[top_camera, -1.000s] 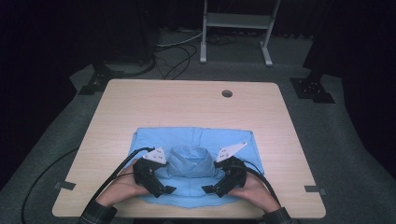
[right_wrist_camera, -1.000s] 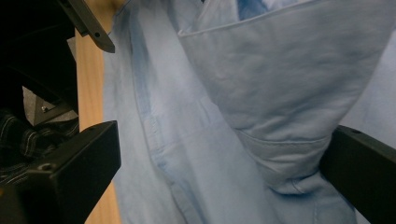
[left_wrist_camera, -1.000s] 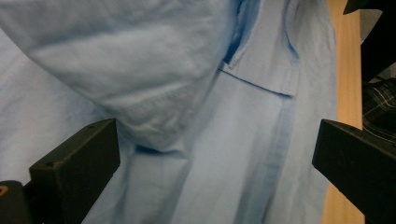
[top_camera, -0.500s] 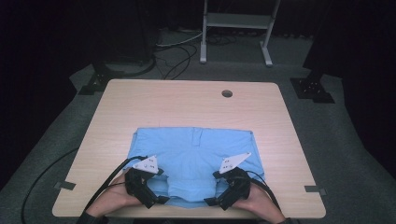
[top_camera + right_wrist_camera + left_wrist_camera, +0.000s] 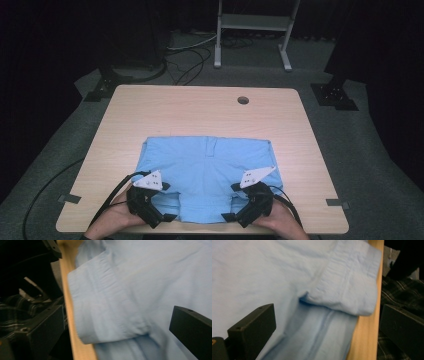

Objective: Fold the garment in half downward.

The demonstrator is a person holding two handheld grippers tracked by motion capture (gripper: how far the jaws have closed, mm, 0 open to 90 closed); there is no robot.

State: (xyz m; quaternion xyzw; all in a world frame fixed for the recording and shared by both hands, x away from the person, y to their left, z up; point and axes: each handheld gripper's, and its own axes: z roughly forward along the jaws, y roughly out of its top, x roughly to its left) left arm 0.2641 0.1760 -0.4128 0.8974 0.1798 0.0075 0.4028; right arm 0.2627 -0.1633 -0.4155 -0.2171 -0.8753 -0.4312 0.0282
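Light blue shorts (image 5: pixel 207 175) lie flat on the near half of the wooden table (image 5: pixel 190 110), waistband to the far side and leg hems at the near edge. My left gripper (image 5: pixel 167 202) stands open at the near left hem. My right gripper (image 5: pixel 231 202) stands open at the near right hem. In the left gripper view the gripper (image 5: pixel 327 340) straddles a folded hem (image 5: pixel 347 290) and the table edge (image 5: pixel 364 327). In the right gripper view the gripper (image 5: pixel 117 337) spans the other hem (image 5: pixel 107 302), and the cloth lies loose between the jaws.
A round cable hole (image 5: pixel 243 100) sits near the table's far edge. Tape marks (image 5: pixel 69 198) lie on the floor at both near corners. A metal stand (image 5: pixel 252 30) and cables (image 5: pixel 185 60) are on the floor beyond the table. The person's plaid clothing (image 5: pixel 397 292) shows past the near edge.
A second ago the cloth was bunched up between the grippers. Both grippers have pulled back to the near edge, and the shorts now lie smooth and flat.
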